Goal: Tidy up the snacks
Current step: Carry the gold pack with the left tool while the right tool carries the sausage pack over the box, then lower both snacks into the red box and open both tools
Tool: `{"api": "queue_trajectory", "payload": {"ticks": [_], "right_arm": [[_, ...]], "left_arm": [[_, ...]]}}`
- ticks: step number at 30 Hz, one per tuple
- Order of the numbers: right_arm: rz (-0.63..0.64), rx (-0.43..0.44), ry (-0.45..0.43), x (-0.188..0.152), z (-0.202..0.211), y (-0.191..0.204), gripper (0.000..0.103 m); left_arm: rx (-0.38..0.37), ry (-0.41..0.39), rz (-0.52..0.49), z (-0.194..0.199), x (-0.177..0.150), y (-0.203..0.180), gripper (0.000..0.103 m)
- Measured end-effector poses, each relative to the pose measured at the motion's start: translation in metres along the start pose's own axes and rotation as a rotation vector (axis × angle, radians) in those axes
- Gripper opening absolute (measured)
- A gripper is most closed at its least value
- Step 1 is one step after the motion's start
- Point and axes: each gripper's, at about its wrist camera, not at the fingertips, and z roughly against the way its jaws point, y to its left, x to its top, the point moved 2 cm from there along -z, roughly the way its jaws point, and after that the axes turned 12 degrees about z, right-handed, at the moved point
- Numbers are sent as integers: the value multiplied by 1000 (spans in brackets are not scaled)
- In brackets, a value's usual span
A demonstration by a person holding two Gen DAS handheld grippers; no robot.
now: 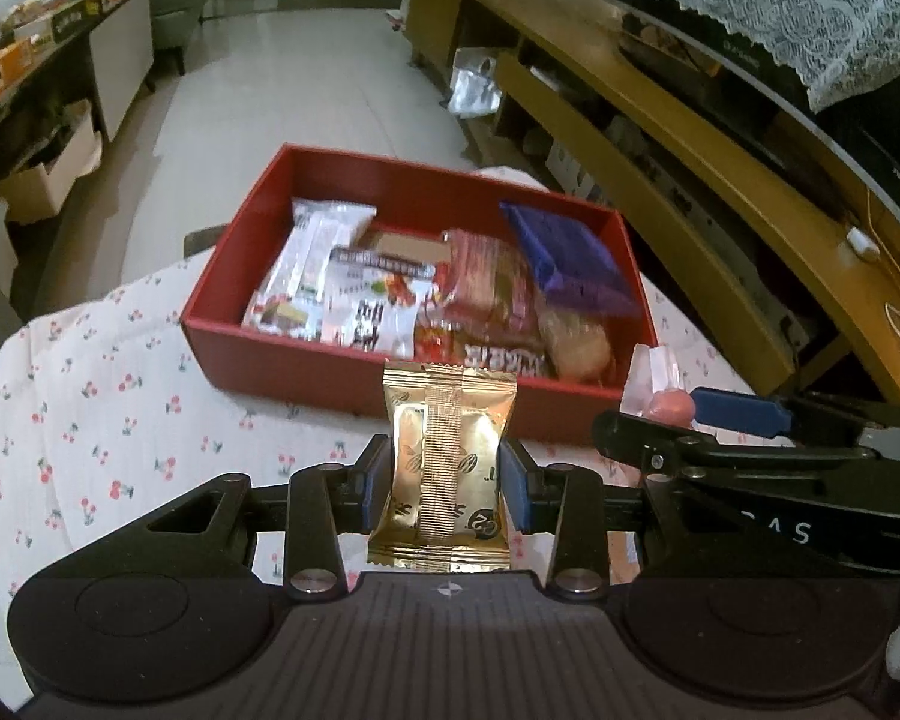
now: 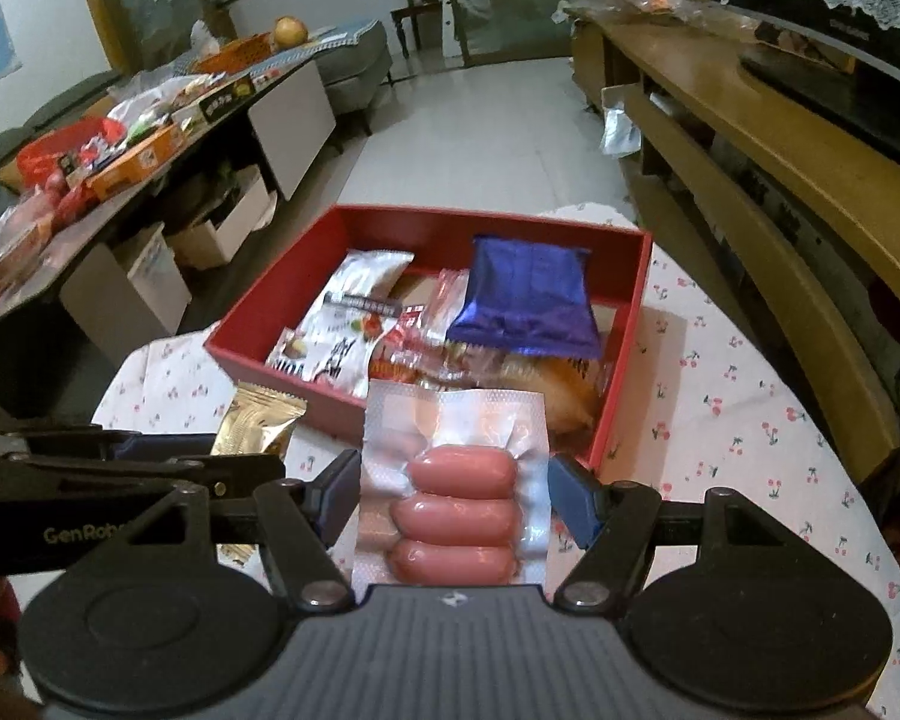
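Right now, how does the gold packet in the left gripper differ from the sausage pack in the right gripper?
The gold packet is opaque foil with a ridged seam, while the sausage pack is clear plastic showing three pink sausages. The gold packet looks narrower, the sausage pack wider and flatter. Both are held upright between jaws, short of the red box.

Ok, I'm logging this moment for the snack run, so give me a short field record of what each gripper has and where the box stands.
left gripper: shut on gold snack packet
right gripper: shut on sausage pack
red box: open, on cherry-print tablecloth, ahead of both grippers
box contents: purple packet, white packets, other wrapped snacks
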Motion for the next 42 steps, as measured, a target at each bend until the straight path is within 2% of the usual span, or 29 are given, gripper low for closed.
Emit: {"api": "queue_trajectory", "payload": {"ticks": [8, 12, 20, 26, 34, 42], "right_arm": [[-71, -2, -43, 25, -7, -19, 77], [-100, -3, -63, 43, -19, -26, 77], [-127, -9, -41, 66, -57, -37, 77], [-134, -20, -24, 71, -76, -41, 77], [-84, -56, -19, 76, -91, -33, 78], [-58, -76, -12, 78, -99, -29, 79]], "left_arm": [[-2, -62, -10, -6, 33, -11, 45], [-4, -82, 17, -16, 55, -9, 45], [27, -85, 36, -46, 81, -2, 45], [64, -88, 34, -60, 87, 2, 45], [105, -55, 54, -76, 86, 12, 45], [121, -46, 63, -81, 87, 15, 47]]}}
